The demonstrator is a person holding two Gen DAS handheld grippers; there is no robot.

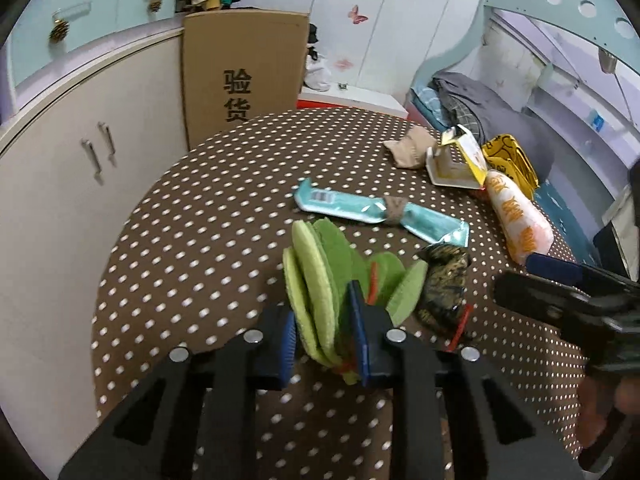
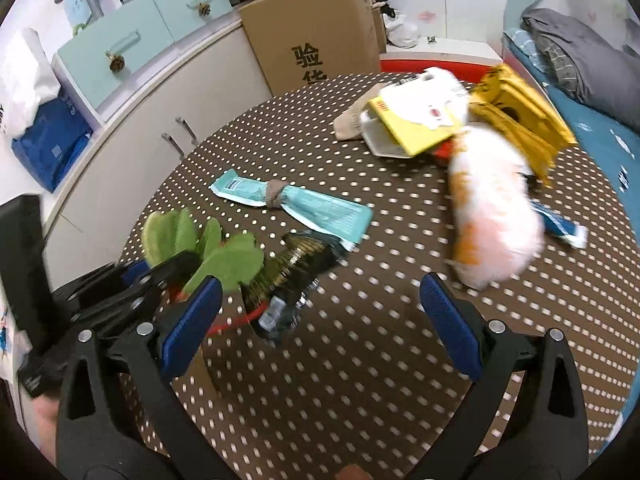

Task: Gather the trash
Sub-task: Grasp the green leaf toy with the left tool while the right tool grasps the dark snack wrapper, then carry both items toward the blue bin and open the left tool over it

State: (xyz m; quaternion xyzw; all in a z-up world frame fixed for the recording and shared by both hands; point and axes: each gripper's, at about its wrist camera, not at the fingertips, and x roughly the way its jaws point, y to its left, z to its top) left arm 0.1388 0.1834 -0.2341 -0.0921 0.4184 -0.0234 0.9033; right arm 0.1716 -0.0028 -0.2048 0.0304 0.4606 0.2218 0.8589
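My left gripper is shut on a green leaf-shaped felt piece with red cord, held just above the dotted table; it also shows in the right wrist view. A dark crumpled wrapper hangs beside it, joined by the red cord. My right gripper is open and empty over the table, with the dark wrapper just ahead of its left finger. A teal wrapper lies flat mid-table. An orange-and-white bag, a yellow bag and a white-and-yellow carton lie at the far right.
A tall cardboard box stands behind the table. Beige cabinets run along the left. A bed with grey bedding lies right of the table. A beige crumpled paper lies at the table's far edge.
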